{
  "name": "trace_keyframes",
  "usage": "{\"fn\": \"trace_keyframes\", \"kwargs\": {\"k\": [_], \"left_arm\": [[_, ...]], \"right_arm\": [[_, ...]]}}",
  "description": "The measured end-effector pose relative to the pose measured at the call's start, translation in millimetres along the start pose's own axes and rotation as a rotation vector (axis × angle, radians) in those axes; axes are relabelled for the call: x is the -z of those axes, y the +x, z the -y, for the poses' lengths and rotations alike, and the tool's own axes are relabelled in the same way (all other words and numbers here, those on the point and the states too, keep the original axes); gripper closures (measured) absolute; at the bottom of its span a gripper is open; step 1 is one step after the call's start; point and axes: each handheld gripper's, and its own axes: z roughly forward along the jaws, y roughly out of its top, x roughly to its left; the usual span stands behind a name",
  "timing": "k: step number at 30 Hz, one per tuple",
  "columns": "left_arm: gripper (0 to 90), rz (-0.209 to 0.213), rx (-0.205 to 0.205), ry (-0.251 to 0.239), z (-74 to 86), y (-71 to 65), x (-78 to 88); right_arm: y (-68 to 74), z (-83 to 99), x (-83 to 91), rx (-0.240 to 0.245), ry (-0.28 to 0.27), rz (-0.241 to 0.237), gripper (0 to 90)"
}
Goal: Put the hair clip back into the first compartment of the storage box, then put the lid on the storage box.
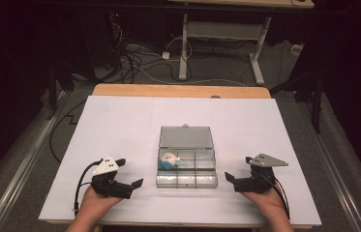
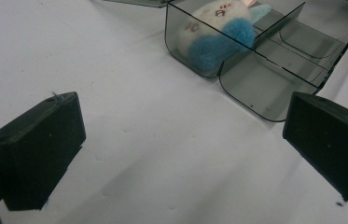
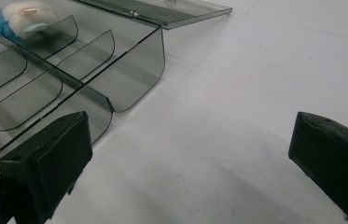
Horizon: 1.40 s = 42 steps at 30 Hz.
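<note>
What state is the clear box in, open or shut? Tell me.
Open. The clear box has its lid swung back flat on the table, leaving the compartments uncovered, with a plush toy in one.

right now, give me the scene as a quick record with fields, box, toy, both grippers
box: clear compartment box, lid open and laid flat behind it
toy: white and blue plush toy in the far left compartment
other compartments: look empty
left hand-held gripper: open, resting on the white table left of the box, holding nothing
right hand-held gripper: open, right of the box, holding nothing
contact: neither gripper touches the box
</note>
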Motion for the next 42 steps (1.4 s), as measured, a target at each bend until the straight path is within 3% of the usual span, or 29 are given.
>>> {"fn": "trace_keyframes", "kwargs": {"k": [6,15,28,34,42], "left_arm": [[0.0,0.019,0.040,0.000,-4.2,1.8,-1.3],[0.0,0.006,0.045,-0.009,-16.0,5.2,-8.5],[0.0,0.011,0.090,-0.017,-28.2,18.5,-22.8],[0.0,0.004,0.084,-0.029,-37.3,24.7,-29.7],[0.0,0.006,0.092,-0.007,-52.7,34.1,-42.7]], "right_arm": [[-5.8,-8.3,-8.7,0.003,-0.008,-0.002,0.4],[-6.2,-23.5,-11.8,0.007,-0.038,-0.013,0.5],[-5.9,-28.5,-24.8,0.010,-0.011,-0.015,0.4],[-7.8,-33.4,-29.4,-0.006,-0.011,-0.015,0.5],[-9.5,-46.7,-37.5,-0.025,-0.011,-0.015,0.5]]}}
